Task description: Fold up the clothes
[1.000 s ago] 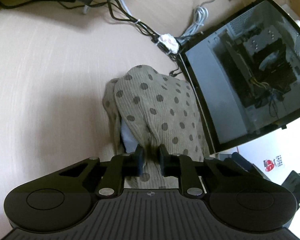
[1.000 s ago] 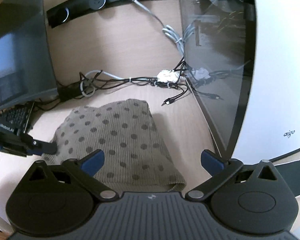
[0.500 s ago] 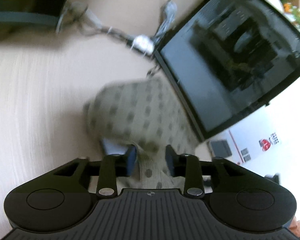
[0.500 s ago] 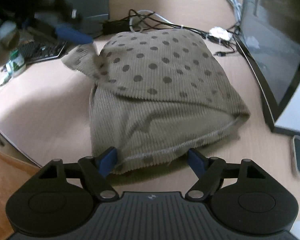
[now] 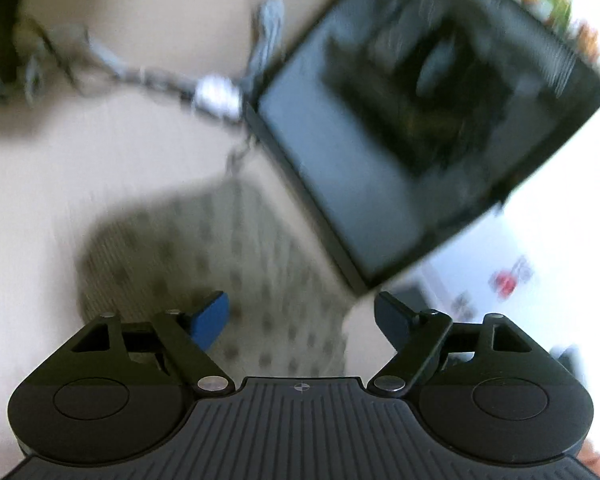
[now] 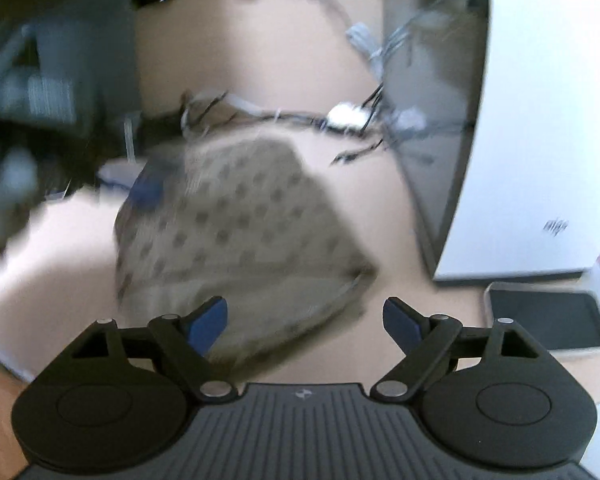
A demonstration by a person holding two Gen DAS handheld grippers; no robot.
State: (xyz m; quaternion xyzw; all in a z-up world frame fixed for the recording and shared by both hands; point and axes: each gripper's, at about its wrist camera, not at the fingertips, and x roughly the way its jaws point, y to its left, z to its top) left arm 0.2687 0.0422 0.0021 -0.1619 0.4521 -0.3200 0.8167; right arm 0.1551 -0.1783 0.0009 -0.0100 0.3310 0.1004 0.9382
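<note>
A folded tan garment with dark dots [image 5: 216,252] lies on the beige desk [image 5: 60,184], blurred by motion. My left gripper [image 5: 302,316] hovers over its near edge, jaws opening wide, pads clear of the cloth. In the right wrist view the same garment [image 6: 244,228] lies ahead as a bundle. My right gripper [image 6: 306,320] stands at its near edge, jaws opening, nothing pressed between the blue pads. A blue fingertip of the left gripper [image 6: 146,190] shows at the garment's far left side.
A computer case with a glass side panel [image 5: 400,132] stands right of the garment, its white front [image 6: 540,120] close by. A tangle of cables [image 6: 340,120] lies behind. A phone [image 6: 544,316] rests at the right. Dark equipment [image 6: 32,92] fills the left.
My left gripper let go of the garment and opened wide, pulling back and rolling. The right gripper narrowed a little, then widened, and shifted along the bundle's near edge.
</note>
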